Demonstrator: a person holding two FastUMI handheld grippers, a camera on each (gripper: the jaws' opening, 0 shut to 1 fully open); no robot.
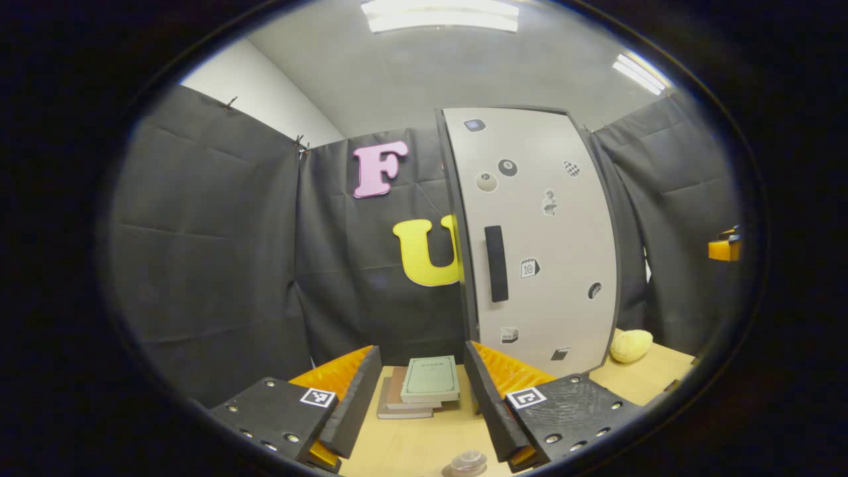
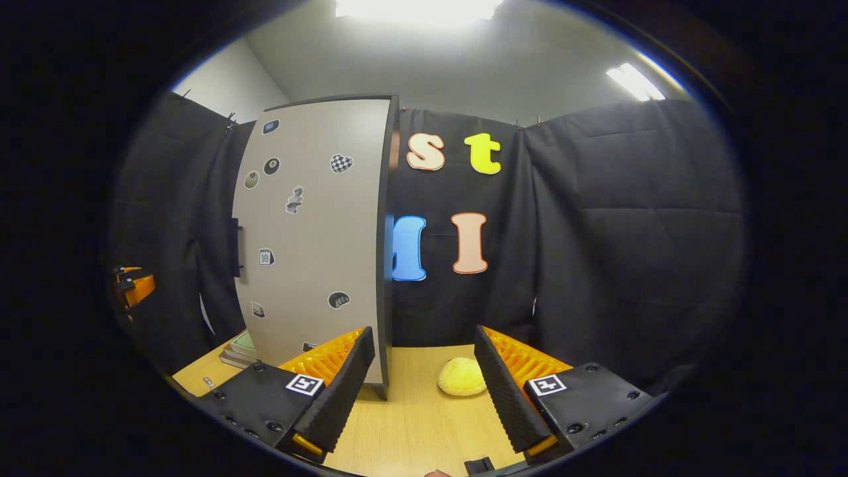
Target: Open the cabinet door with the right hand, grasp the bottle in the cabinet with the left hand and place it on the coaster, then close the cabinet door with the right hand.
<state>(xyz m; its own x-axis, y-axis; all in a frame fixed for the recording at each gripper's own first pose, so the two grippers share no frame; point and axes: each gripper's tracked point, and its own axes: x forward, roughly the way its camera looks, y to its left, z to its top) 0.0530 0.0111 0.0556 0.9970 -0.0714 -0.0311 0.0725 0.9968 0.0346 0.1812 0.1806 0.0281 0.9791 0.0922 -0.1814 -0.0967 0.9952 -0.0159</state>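
The tall grey cabinet [image 1: 536, 238] stands on the wooden table with its stickered door closed; a black vertical handle [image 1: 495, 263] sits near the door's left edge. The bottle is hidden behind the door. A small clear round coaster [image 1: 469, 460] lies on the table just below my left gripper [image 1: 421, 351], which is open and holds nothing, pointing left of the cabinet. In the right gripper view the cabinet [image 2: 318, 232] is at left, its handle [image 2: 236, 246] on the far edge. My right gripper [image 2: 424, 331] is open and empty, aimed just right of the cabinet.
A short stack of books [image 1: 421, 387] lies left of the cabinet's foot. A yellow soft lump [image 2: 462, 377] rests on the table [image 2: 411, 424] right of the cabinet. Black cloth walls close in the back and sides.
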